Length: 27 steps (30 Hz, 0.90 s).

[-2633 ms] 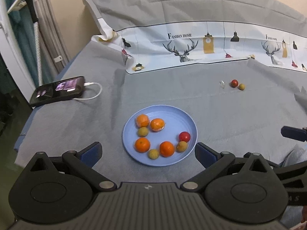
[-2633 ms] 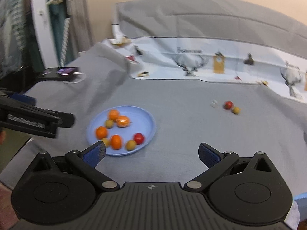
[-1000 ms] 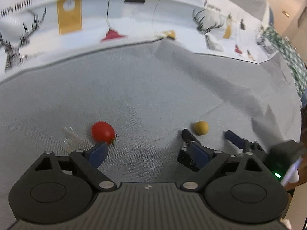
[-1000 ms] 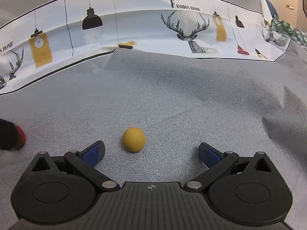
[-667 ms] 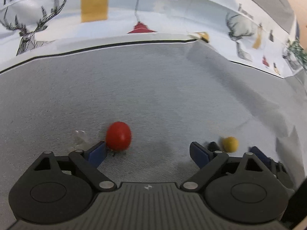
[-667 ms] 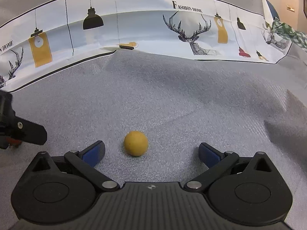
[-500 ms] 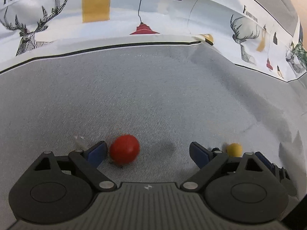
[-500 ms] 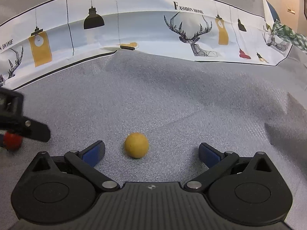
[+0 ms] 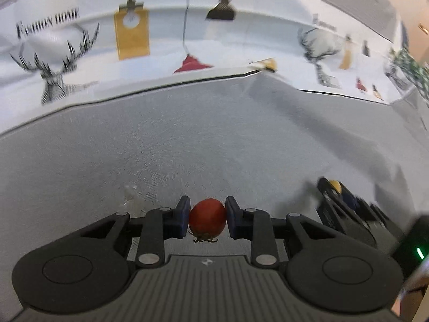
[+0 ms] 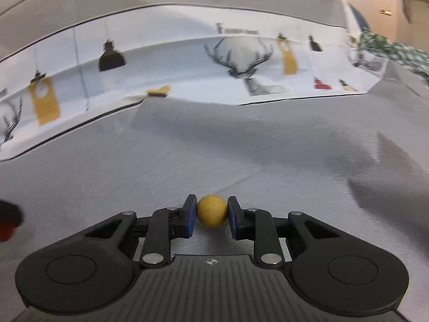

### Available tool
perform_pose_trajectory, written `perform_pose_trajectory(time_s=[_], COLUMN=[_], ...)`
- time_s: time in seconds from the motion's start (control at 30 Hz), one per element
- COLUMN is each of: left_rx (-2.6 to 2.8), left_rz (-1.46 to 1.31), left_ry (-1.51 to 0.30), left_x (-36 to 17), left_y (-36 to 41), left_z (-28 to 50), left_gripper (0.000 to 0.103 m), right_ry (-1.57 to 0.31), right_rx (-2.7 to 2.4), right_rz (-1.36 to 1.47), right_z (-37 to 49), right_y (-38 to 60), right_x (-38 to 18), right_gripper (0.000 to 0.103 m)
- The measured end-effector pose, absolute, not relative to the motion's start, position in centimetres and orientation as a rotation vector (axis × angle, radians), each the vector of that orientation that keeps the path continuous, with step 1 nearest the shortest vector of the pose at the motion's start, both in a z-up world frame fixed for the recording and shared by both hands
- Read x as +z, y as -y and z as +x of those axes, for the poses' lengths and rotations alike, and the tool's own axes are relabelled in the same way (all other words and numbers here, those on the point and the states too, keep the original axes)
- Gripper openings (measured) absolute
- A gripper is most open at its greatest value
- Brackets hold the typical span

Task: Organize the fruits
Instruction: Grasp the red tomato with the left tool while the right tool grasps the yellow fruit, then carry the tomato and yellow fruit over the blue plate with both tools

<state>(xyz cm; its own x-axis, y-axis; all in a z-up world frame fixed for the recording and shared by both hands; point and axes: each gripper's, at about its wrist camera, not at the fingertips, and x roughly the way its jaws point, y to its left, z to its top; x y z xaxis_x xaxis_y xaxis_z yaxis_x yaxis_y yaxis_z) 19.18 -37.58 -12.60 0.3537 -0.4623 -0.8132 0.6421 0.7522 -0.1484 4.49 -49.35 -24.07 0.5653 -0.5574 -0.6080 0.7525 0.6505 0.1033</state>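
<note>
**Both loose fruits gripped, transfer still to be made**

One red tomato (image 9: 207, 216) is clamped between the fingers of the left gripper (image 9: 206, 216), one yellow fruit (image 10: 212, 210) between those of the right gripper (image 10: 211, 212), seen at four o'clock in the left view. Both are held just over the grey bedspread (image 9: 214, 139). No plate is visible; carrying and placing are judged outstanding.

left claw (image 9: 207, 218) clamps red tomato (image 9: 207, 219); right claw (image 9: 338, 191) pinches yellow fruit (image 9: 335, 185) | grey sheet (image 9: 214, 145)
</note>
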Motion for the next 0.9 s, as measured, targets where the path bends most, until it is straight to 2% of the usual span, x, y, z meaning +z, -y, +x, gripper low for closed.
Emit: perform_pose_trajectory(time_s=[0.2,0.57,0.9], left_rx=[-0.710,-0.526,-0.400], left_rz=[0.222,0.203,0.080], left_ry=[-0.964,-1.040,-0.979], left_x=[-7.4,-0.5,2.5], left_y=[30.6,12.5,0.7], left_z=[13.9,4.6,-1.7], left_gripper=[0.031,0.031,0.031], right_ry=[-0.539,-0.627,-0.619], right_rx=[-0.706,-0.204,0.039], right_rz=[0.341,0.311,0.206], right_z=[1.4,-8.5,-12.1], right_y=[45.5,29.1,18.5], right_x=[-18.6,-7.1,-1.2], right_gripper=[0.026,0.026,0.026])
